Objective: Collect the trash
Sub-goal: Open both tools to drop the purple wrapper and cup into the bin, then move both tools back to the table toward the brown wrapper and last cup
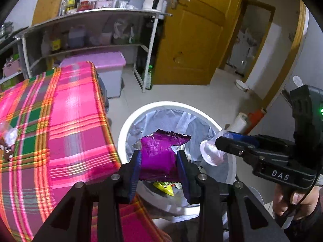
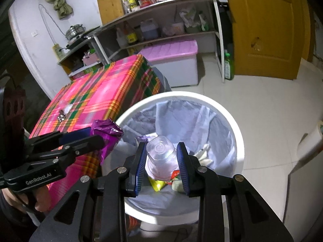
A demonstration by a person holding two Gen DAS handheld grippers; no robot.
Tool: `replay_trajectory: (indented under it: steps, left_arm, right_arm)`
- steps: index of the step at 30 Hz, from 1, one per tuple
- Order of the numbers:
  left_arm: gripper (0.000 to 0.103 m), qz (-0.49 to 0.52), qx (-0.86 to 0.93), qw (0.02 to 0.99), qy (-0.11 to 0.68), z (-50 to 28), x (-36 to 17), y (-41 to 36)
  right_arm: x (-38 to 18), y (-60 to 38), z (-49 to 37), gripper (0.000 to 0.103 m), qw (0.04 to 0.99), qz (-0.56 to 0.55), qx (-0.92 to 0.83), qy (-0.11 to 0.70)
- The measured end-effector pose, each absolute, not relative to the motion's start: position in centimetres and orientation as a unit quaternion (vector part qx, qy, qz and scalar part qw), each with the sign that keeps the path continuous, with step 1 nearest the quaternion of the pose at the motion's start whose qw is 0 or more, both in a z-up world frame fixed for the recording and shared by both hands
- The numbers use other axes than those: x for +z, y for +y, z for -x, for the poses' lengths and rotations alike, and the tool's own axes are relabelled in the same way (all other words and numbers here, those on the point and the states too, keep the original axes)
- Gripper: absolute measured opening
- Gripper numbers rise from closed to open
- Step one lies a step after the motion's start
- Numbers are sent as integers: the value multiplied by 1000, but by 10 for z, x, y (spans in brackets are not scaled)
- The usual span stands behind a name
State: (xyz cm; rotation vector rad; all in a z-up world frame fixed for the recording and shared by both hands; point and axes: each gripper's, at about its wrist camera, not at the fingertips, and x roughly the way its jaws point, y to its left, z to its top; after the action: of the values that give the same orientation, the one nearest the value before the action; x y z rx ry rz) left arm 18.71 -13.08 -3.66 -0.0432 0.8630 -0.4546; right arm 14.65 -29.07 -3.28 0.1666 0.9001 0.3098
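Purple snack wrapper (image 1: 159, 153) clamped in left gripper (image 1: 159, 161), lower centre, over lined trash bin (image 1: 129, 125). Right gripper (image 2: 161, 161) clamps clear plastic cup (image 2: 160, 157). Drop step; both need releasing.

Both views are evenly and fairly brightly lit by cool indoor light from overhead, with a slight magenta cast. The plaid tablecloth (image 1: 66, 121) is oversaturated and carries a pale sheen of glare near its middle, and its near stripes smear with blur in the left wrist view. The white bin rim (image 2: 232, 125) verges on blown out, while the liner inside falls into soft grey shadow. Fisheye distortion bows the shelving (image 1: 90, 16) and the door (image 2: 268, 28), and black vignetting fills the corners. Floor shadows are faint and diffuse.
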Motion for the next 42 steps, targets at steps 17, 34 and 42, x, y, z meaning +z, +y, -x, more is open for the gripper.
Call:
replay_trajectory:
  steps: [17, 34, 42]
  left_arm:
    - [49, 44, -227, 878, 418, -190, -40, -128]
    - [49, 67, -185, 909, 368, -150, -7, -74]
    - [49, 80, -139, 922, 352, -140, 0, -35]
  right_arm:
    - [-26, -289, -141, 47, 891, -79, 148, 423]
    - [13, -239, -120, 47, 899, -50, 200, 387]
    - [21, -205, -125, 47, 894, -33, 236, 379]
